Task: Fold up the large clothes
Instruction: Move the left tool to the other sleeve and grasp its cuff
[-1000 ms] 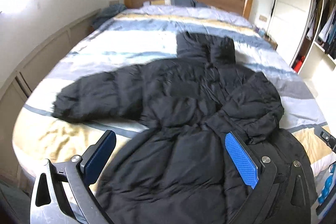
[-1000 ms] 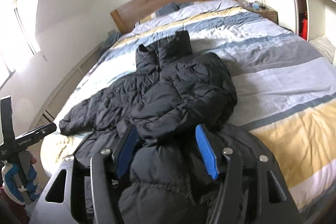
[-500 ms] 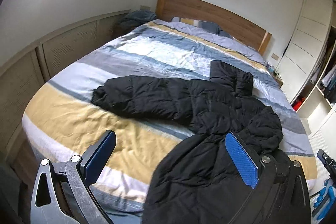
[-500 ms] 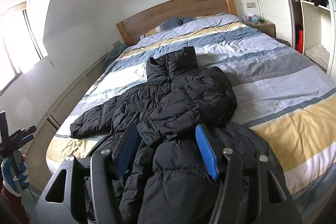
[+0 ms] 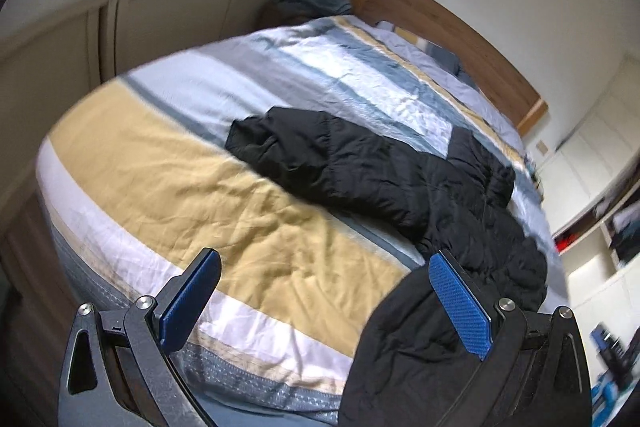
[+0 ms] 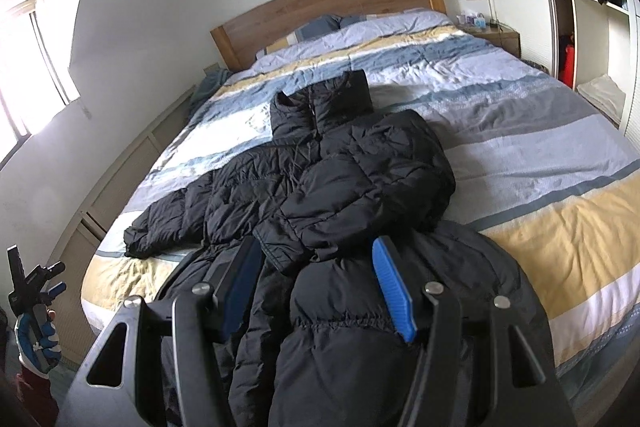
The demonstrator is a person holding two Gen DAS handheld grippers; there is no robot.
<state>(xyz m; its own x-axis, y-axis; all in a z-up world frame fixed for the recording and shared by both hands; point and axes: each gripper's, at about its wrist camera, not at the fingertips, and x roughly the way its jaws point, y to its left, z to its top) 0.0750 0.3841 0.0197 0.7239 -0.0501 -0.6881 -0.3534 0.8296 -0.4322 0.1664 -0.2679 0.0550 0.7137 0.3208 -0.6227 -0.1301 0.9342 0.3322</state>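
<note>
Black quilted puffer jacket point(image 6: 332, 187), glossy and lumpy, spread on striped, creased duvet of bed point(image 6: 540, 147); one sleeve laid across chest, other stretched sideways, hem draped over foot edge. Left tongs point(image 5: 324, 307) released, ribbed blue pads apart above bedding. Right tongs point(image 6: 316, 291) released, straddling hem fabric.

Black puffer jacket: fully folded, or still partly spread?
Partly spread: jacket has one sleeve folded across its front, the other sleeve still outstretched on the bed.
</note>
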